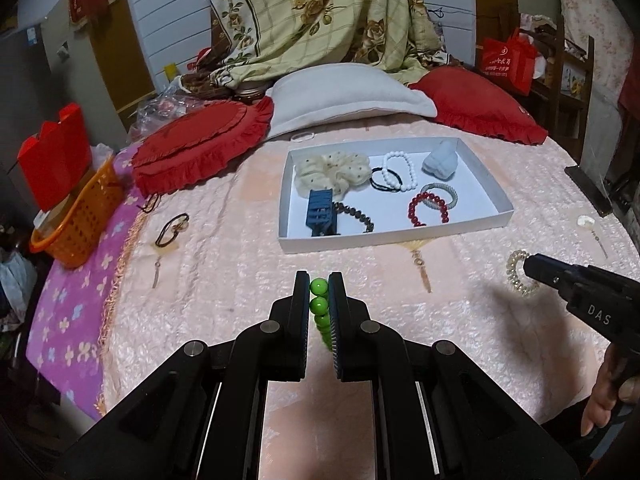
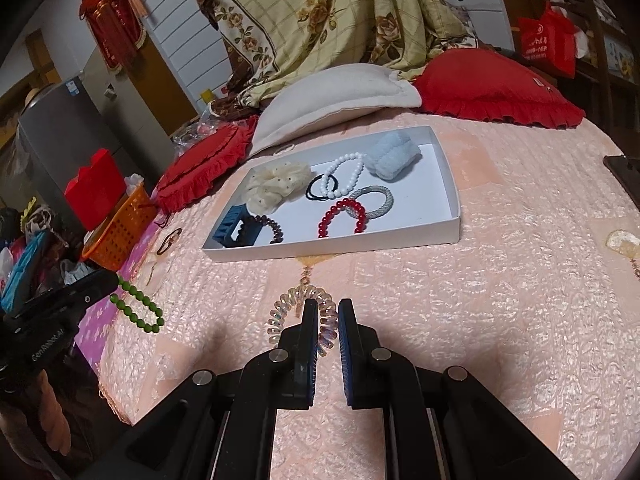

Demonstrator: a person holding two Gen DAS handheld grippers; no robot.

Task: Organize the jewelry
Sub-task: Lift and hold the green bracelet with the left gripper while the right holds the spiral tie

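My left gripper [image 1: 319, 294] clenches a green bead bracelet [image 1: 320, 304] and my right gripper [image 2: 328, 320] a clear coil tie [image 2: 304, 312], both above the bed [image 1: 224, 264]; next, I judge, carry them to the far white tray [image 1: 392, 234].

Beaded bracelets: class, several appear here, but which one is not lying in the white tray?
The green bracelet. It is clamped in the left tongs above the bedspread, while the white, red and dark brown beaded ones lie inside the white tray.
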